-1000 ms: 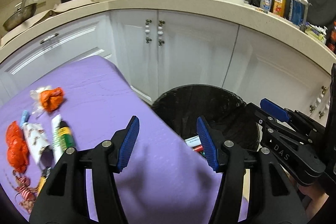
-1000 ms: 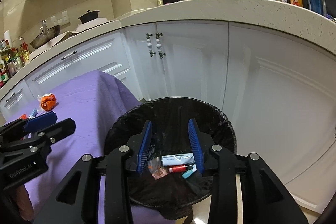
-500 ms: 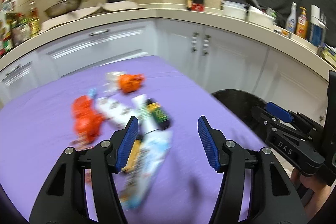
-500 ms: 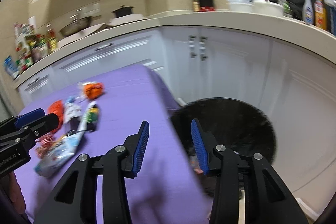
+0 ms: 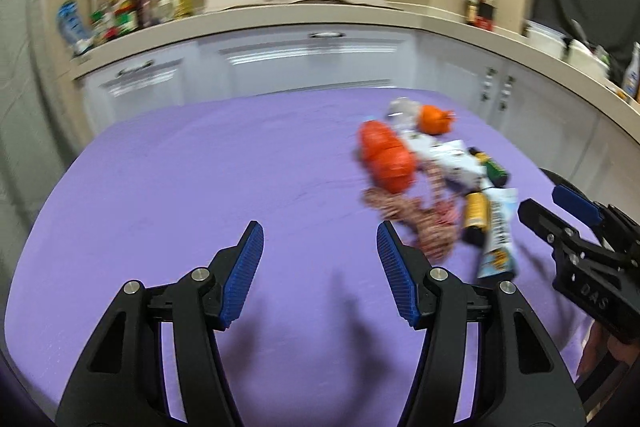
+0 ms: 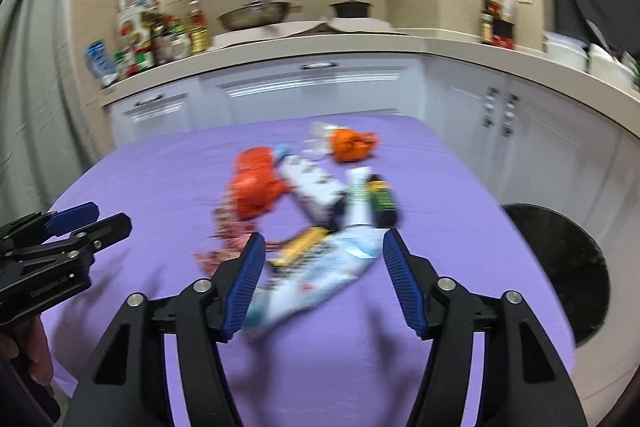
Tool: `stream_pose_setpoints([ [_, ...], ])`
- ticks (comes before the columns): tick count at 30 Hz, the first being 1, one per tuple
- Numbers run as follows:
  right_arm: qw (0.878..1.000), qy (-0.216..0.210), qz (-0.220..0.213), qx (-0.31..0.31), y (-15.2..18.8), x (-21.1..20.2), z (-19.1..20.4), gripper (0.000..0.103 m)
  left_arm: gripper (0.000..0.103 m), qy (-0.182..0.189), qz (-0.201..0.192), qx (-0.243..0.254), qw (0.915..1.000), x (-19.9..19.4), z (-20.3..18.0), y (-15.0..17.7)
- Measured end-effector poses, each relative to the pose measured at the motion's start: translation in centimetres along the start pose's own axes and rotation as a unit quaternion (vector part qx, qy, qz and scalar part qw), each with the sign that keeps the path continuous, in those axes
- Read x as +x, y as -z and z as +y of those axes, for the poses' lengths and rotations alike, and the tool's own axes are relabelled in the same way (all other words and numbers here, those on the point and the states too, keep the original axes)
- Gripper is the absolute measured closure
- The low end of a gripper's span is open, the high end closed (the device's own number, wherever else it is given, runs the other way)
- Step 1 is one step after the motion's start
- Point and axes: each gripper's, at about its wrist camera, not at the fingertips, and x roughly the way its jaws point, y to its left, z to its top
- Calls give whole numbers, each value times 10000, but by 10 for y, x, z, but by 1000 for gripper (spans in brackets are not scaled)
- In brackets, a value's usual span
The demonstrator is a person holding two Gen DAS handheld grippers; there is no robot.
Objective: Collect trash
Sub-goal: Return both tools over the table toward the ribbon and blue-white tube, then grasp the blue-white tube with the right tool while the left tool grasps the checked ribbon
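Over the purple desk, my left claw hung with its blue pads spread apart, gripping nothing. To its right lay the trash pile: orange wrappers, a white carton, a green tube, all blurred. My right claw hovered above a pale blue packet, pads wide apart, empty. Farthest right, beside the desk edge, sat the black bin.
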Motion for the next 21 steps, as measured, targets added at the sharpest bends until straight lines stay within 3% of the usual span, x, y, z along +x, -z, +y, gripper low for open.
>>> stream_pose_setpoints([
  [5, 9989, 242, 232, -321, 10, 18, 22, 36, 46, -88, 22, -228, 9997, -5, 27, 10],
  [12, 9974, 504, 521, 49, 23, 23, -2, 36, 46, 131, 82, -246, 9996, -2, 22, 18],
  [14, 9968, 530, 593, 96, 25, 23, -7, 45, 46, 223, 112, -225, 9994, 1, 15, 18],
  [18, 9964, 504, 619, 284, 29, 20, -21, 52, 46, 366, 147, -145, 9991, 5, 2, 19],
  [21, 9967, 418, 604, 344, 30, 18, -26, 68, 46, 444, 166, -70, 9989, 7, -11, 20],
])
